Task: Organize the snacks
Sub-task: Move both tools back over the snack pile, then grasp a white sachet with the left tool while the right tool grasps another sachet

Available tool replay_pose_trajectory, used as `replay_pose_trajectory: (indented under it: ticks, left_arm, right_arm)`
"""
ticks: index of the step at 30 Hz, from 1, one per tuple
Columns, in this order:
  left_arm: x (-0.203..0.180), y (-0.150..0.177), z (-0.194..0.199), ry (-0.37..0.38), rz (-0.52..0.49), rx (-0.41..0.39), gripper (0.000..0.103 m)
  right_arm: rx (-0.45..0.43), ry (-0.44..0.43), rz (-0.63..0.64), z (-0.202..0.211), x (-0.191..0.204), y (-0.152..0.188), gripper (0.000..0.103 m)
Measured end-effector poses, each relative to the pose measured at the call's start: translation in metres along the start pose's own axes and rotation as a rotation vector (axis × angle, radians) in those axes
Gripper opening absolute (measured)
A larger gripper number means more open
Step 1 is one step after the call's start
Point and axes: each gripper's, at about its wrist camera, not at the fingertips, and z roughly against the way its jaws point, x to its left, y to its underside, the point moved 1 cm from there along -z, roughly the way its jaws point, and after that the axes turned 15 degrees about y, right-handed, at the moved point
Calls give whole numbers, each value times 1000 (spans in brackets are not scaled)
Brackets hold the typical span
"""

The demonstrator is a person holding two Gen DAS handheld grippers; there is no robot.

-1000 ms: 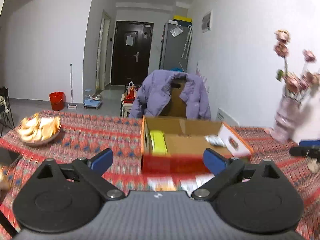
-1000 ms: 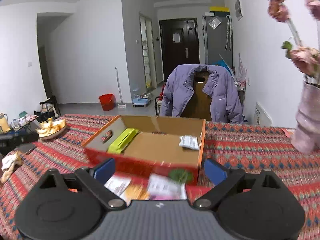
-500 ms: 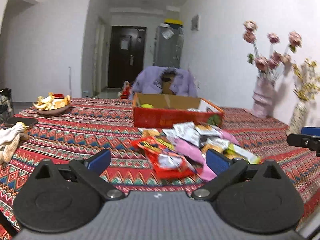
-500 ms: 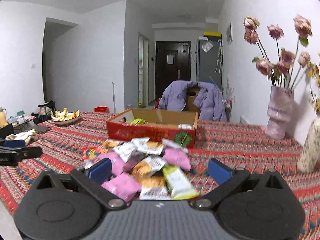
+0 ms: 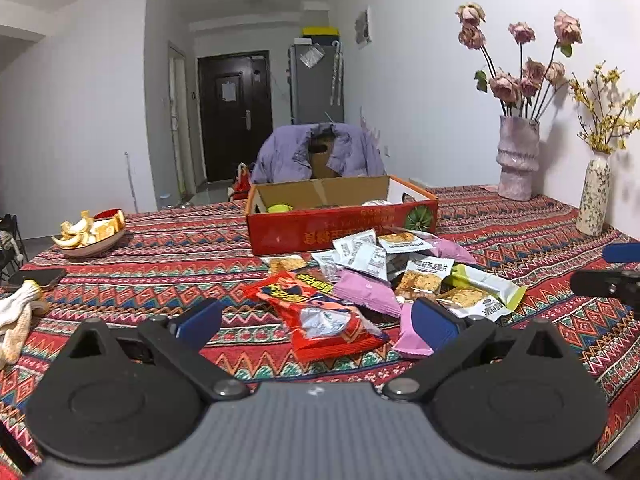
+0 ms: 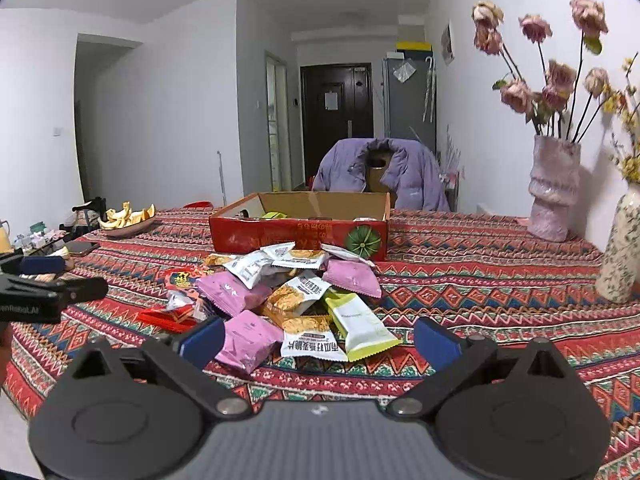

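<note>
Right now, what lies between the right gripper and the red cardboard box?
In the right wrist view, the pile of snack packets covers the tablecloth between the open right gripper and the red cardboard box.

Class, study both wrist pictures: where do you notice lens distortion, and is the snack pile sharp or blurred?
Left wrist view: fisheye bends the wall edges and darkens the corners; the snack pile is sharp. Right wrist view: the same bowing, the tall vase leans near the edge, the cardboard box is crisp; even indoor light, soft shadows.
</note>
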Motion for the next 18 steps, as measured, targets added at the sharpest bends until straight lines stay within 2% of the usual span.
replay_pose_trajectory:
  ticks: [1,3,8,12,14,18]
  left_arm:
    - [1,-2,-7,1,-1,5,103]
    - [3,-5,-21,1,5,17,103]
    - [8,-18,-71,34,-3,48,101]
    - [10,-31,-121,54,-53,71,94]
    - [11,-36,-146,67,-55,96,87]
    - [11,-42,-189,123,-69,143,83]
  right_arm:
    - [7,-1,1,-6,0,-1,98]
    - [28,-11,0,-21,2,-3,87]
    - [73,-34,-7,-58,5,-6,82]
    - [99,-50,6,-92,11,-15,81]
    - [104,-58,3,-109,15,-20,80]
    - [129,-100,15,-133,24,-25,70]
